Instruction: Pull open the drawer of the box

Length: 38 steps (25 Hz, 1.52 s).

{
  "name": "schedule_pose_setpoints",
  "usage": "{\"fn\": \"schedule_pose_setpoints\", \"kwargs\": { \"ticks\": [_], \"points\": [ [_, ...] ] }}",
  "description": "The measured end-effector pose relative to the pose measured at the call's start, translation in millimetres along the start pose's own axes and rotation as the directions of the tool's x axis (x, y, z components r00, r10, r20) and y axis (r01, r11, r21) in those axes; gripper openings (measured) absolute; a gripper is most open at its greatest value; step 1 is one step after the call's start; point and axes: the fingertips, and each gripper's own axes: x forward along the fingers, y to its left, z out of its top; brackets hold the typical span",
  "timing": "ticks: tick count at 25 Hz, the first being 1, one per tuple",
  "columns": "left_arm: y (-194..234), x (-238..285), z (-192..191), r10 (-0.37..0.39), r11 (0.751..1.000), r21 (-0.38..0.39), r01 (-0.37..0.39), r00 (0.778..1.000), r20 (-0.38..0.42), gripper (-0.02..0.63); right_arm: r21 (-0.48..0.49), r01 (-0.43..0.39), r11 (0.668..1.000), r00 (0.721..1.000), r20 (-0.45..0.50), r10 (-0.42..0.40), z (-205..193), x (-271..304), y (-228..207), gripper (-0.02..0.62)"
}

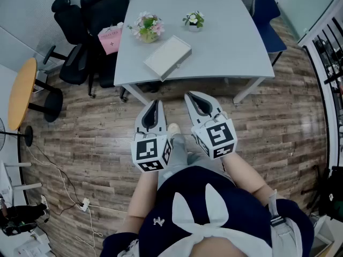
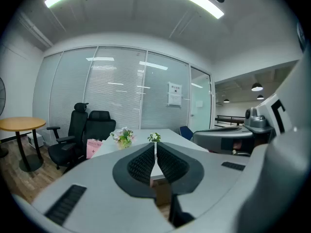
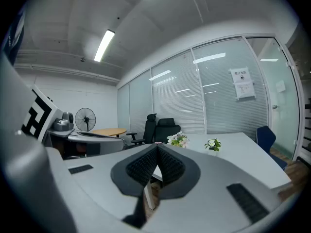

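Note:
A flat white box (image 1: 168,57) lies near the front edge of the grey table (image 1: 225,42), set at an angle. Both grippers hang side by side over the wood floor, short of the table and apart from the box. My left gripper (image 1: 156,104) is shut, pads together with nothing between them. To its right, my right gripper (image 1: 192,96) is shut and empty too. In the left gripper view the left gripper (image 2: 155,144) points toward the table, and a bit of the box's edge (image 2: 156,178) shows behind the jaws. The right gripper (image 3: 157,147) points the same way in its own view.
Two small flower pots (image 1: 147,28) (image 1: 193,19) stand on the table behind the box. Black office chairs (image 1: 88,20) and a pink bag (image 1: 111,38) sit at the table's left, a blue chair (image 1: 268,20) at its right. A round wooden table (image 1: 21,92) stands far left.

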Motion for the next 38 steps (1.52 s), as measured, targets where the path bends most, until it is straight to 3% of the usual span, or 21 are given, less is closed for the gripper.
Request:
{"fn": "schedule_pose_setpoints", "kwargs": {
  "ticks": [10,12,14,17,23,31,38],
  "points": [
    [22,30,4,0.0,0.999,-0.044,-0.002,0.999,-0.039,0.034,-0.024,0.043,0.999,0.999,0.001,-0.043,7,28,-18,0.019],
    [27,38,5,-0.006,0.999,-0.053,0.004,0.999,-0.044,0.07,-0.021,0.041,0.999,0.999,0.0,-0.041,9,35,-23,0.048],
    [32,46,5,-0.011,0.999,-0.05,0.008,0.998,-0.057,0.15,-0.017,0.037,0.999,0.999,-0.007,-0.038,9,43,-27,0.077],
    [44,58,6,-0.006,0.999,-0.05,0.003,0.998,-0.06,0.187,-0.016,0.032,0.999,0.999,-0.019,-0.032,9,57,-32,0.1],
    [64,85,8,-0.016,0.996,-0.088,0.008,0.996,-0.089,0.224,-0.029,0.027,0.999,0.998,-0.056,-0.028,9,86,-42,0.129],
    [85,122,-8,-0.058,0.991,-0.133,0.033,0.981,-0.187,0.242,-0.037,0.033,0.999,0.992,-0.122,-0.037,-5,115,-54,0.13],
    [101,151,-33,-0.122,0.958,-0.282,0.044,0.956,-0.266,0.242,-0.024,0.031,0.999,0.98,-0.197,-0.035,-20,138,-63,0.132]
  ]
}}
